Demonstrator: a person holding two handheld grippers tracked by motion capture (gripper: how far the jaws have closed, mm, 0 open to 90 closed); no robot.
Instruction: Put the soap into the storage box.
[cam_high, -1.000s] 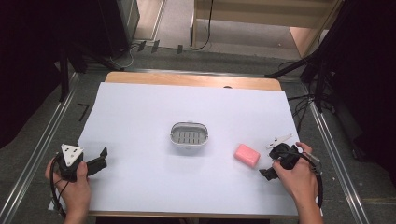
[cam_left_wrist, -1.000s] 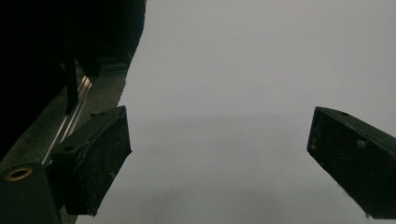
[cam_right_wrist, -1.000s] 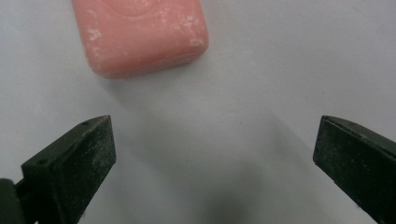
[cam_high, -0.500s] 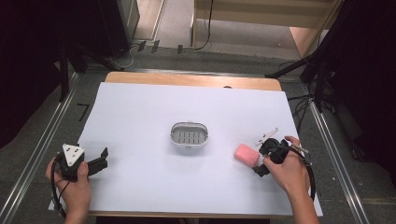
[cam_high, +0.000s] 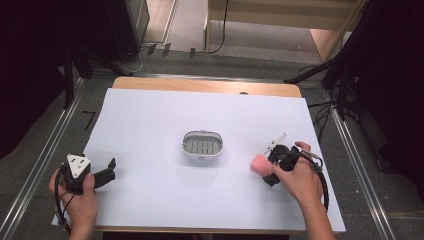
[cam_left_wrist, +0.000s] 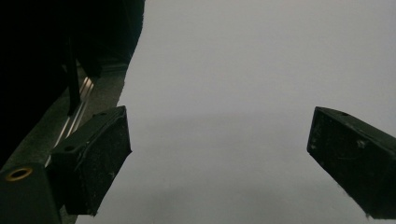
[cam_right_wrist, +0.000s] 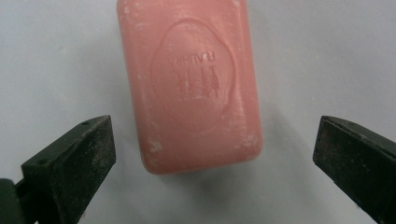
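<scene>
- Pink soap bar (cam_right_wrist: 189, 84) is lying flat on the white table sheet (cam_high: 150, 125), just right of the soap dish (cam_high: 202, 144).
- Nothing is sitting in the grey dish.
- Right gripper (cam_right_wrist: 210, 154) is hanging over the soap, jaws wide on both sides, not touching it.
- Left gripper (cam_high: 107, 170) is resting near the sheet's front left edge, jaws wide, holding nothing.

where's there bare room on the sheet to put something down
Bare: the whole far half behind the soap dish, and the stretch between the dish and the left gripper. Crowded only at the right, where the right gripper sits open at the pink soap.
</scene>
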